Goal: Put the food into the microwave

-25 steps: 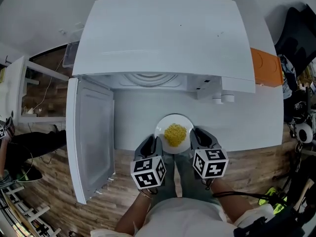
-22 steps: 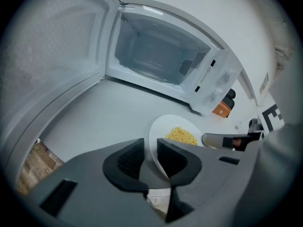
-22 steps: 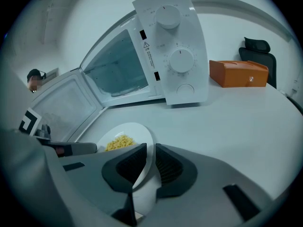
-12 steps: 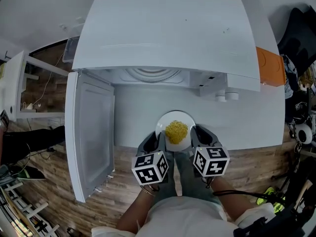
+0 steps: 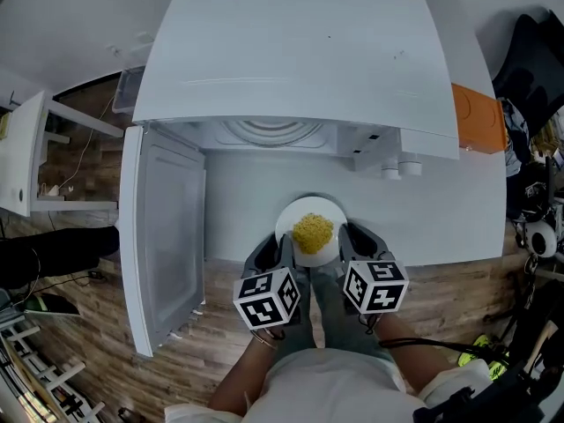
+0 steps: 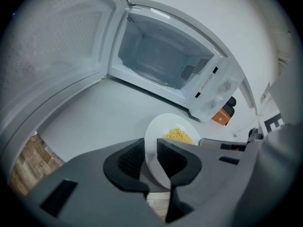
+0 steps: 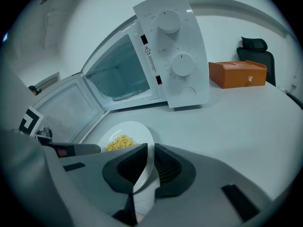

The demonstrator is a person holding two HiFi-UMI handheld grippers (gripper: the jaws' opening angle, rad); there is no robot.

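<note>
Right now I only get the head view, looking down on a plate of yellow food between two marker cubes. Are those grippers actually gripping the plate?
Observer: Yes. The left gripper view shows the left gripper with both jaws closed on the rim of the plate.
Operator: And the other one?
Observer: The same. In its own view, the right gripper pinches the opposite rim.
Operator: Is there room in the oven?
Observer: The left gripper view looks straight into the microwave. It stands open and nothing sits in its cavity.
</note>
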